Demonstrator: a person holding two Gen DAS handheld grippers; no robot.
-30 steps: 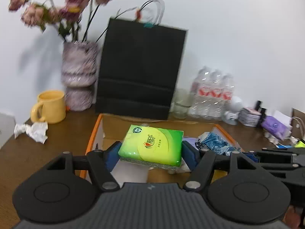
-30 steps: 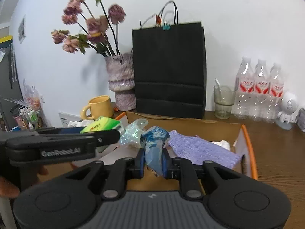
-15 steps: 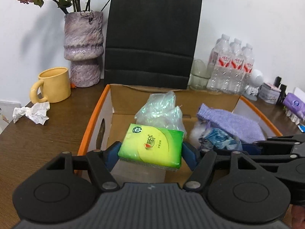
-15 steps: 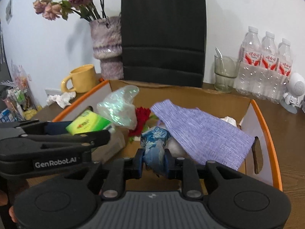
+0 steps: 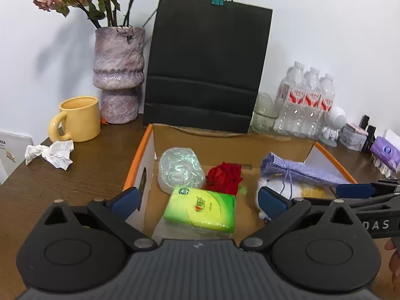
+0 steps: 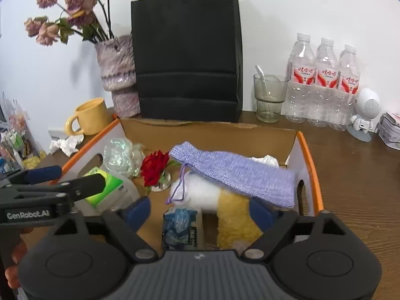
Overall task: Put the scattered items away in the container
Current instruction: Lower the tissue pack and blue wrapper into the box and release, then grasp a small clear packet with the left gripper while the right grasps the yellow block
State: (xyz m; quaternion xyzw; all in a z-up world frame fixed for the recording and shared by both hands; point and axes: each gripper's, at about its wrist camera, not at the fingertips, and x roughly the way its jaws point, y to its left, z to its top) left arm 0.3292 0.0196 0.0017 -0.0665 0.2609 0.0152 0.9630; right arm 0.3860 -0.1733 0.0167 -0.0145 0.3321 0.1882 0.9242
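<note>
Tissue pack (image 5: 200, 208), green and glossy, lies inside the box (image 5: 146, 150) near its left wall | blue wrapper (image 6: 179, 227) on the box floor | my left gripper (image 5: 197, 203) spread wide, empty | my right gripper (image 6: 200, 212) likewise released.

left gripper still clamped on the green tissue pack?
No. In the left wrist view the left gripper stands wide open, and the green tissue pack lies inside the cardboard box, clear of both fingers.
</note>
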